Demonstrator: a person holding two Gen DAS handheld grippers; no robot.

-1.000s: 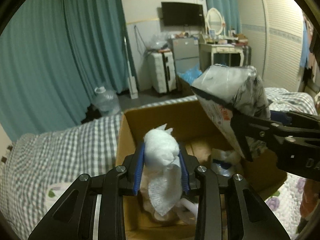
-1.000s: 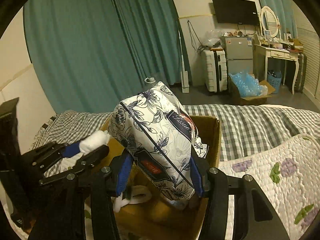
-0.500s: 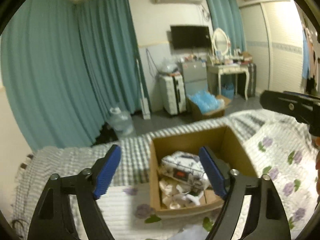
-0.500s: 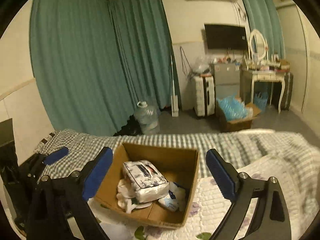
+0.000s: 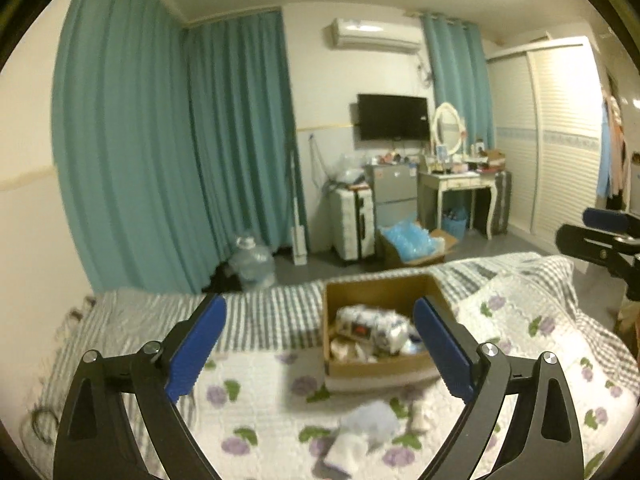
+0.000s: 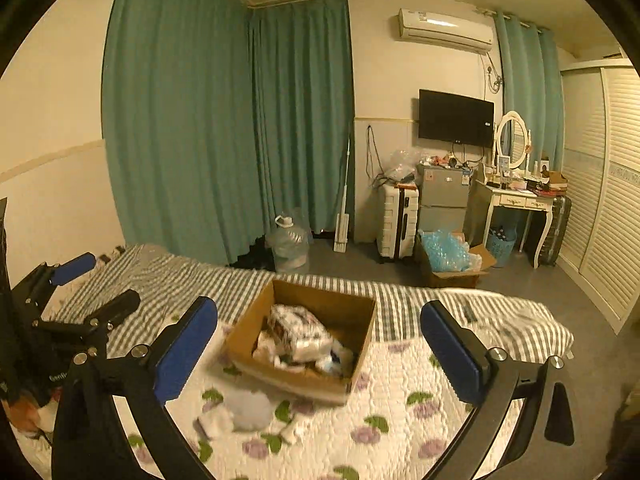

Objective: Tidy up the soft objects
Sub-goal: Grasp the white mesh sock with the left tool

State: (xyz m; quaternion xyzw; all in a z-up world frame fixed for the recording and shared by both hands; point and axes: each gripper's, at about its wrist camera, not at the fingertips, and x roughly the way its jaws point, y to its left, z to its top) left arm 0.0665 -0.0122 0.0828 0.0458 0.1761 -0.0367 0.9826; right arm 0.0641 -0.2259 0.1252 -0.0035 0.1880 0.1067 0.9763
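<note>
A wide bed under a white quilt printed with purple flowers (image 6: 400, 392) fills the near scene, striped grey bedding at its far edge. On it sits an open brown cardboard box (image 6: 298, 376), slightly left of centre, holding a floral-printed white tissue pack (image 6: 298, 330) on top of crumpled white soft pieces. Nearer, on the quilt, lies a loose pale fluffy wad (image 6: 248, 406), blurred. The right gripper (image 6: 318, 352) hangs above the bed, blue-padded fingers spread wide, holding nothing. The left gripper (image 5: 320, 354) is likewise spread wide and holds nothing.
</note>
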